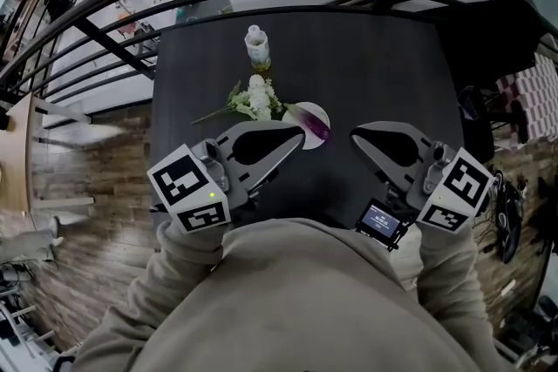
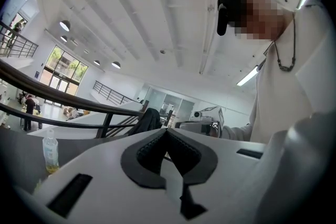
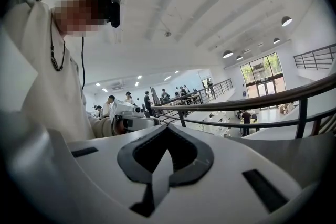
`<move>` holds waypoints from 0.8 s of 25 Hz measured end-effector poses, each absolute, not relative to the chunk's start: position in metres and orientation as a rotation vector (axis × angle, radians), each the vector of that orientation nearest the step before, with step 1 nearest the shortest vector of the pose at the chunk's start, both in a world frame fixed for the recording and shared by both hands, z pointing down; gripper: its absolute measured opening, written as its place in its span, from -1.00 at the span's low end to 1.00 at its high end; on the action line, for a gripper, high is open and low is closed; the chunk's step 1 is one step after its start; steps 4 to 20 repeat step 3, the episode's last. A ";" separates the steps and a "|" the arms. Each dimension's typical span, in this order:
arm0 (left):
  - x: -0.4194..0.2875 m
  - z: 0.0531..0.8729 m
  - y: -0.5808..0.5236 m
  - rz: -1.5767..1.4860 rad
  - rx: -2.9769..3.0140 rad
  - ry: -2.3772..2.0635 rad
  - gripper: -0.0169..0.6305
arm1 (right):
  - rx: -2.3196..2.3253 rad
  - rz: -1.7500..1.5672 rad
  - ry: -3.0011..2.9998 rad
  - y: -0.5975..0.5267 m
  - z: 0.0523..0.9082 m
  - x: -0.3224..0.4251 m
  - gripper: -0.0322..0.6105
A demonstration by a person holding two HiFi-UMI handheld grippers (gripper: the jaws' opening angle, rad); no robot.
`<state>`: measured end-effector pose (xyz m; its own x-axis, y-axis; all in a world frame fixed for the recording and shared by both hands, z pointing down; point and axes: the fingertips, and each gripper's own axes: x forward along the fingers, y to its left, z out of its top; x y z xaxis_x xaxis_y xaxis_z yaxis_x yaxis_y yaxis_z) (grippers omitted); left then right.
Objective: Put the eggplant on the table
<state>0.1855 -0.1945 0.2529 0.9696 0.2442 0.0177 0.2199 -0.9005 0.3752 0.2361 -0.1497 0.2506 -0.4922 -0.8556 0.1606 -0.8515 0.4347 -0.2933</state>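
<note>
Head view alone shows the one eggplant (image 1: 317,128). It lies on a white plate (image 1: 315,108) on the dark table (image 1: 375,74), right of one flower bunch (image 1: 255,98) and one bottle (image 1: 255,46). The left gripper (image 1: 299,132) and right gripper (image 1: 355,135) both have jaws pressed together, holding nothing. The gripper views show only railings.

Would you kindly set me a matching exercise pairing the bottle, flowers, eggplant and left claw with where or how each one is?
Things:
1. bottle
2. flowers
3. eggplant
4. left claw

Places or states:
A. on the plate
B. shut, nothing in it
C. nearest the far edge of the table
D. white, beside the plate

Pairs: 1-C, 2-D, 3-A, 4-B
</note>
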 end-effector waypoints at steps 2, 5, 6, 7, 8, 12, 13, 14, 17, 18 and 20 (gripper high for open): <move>0.185 0.251 -0.195 0.092 2.737 0.333 -0.93 | -1.569 -0.537 2.645 -0.150 0.247 0.236 -0.86; 0.185 0.250 -0.195 0.092 2.736 0.333 -0.93 | -1.565 -0.540 2.642 -0.151 0.245 0.236 -0.86; 0.185 0.250 -0.195 0.092 2.736 0.333 -0.93 | -1.565 -0.540 2.642 -0.151 0.245 0.236 -0.86; 0.185 0.250 -0.195 0.092 2.736 0.333 -0.93 | -1.565 -0.540 2.642 -0.151 0.245 0.236 -0.86; 0.185 0.250 -0.195 0.092 2.736 0.333 -0.93 | -1.565 -0.540 2.642 -0.151 0.245 0.236 -0.86; 0.185 0.250 -0.195 0.092 2.736 0.333 -0.93 | -1.565 -0.540 2.642 -0.151 0.245 0.236 -0.86; 0.185 0.250 -0.195 0.092 2.736 0.333 -0.93 | -1.565 -0.540 2.642 -0.151 0.245 0.236 -0.86; 0.185 0.250 -0.195 0.092 2.736 0.333 -0.93 | -1.565 -0.540 2.642 -0.151 0.245 0.236 -0.86; 0.185 0.250 -0.195 0.092 2.736 0.333 -0.93 | -1.565 -0.540 2.642 -0.151 0.245 0.236 -0.86; 0.185 0.250 -0.195 0.092 2.736 0.333 -0.93 | -1.565 -0.540 2.642 -0.151 0.245 0.236 -0.86; 0.185 0.250 -0.195 0.092 2.736 0.333 -0.93 | -1.565 -0.540 2.642 -0.151 0.245 0.236 -0.86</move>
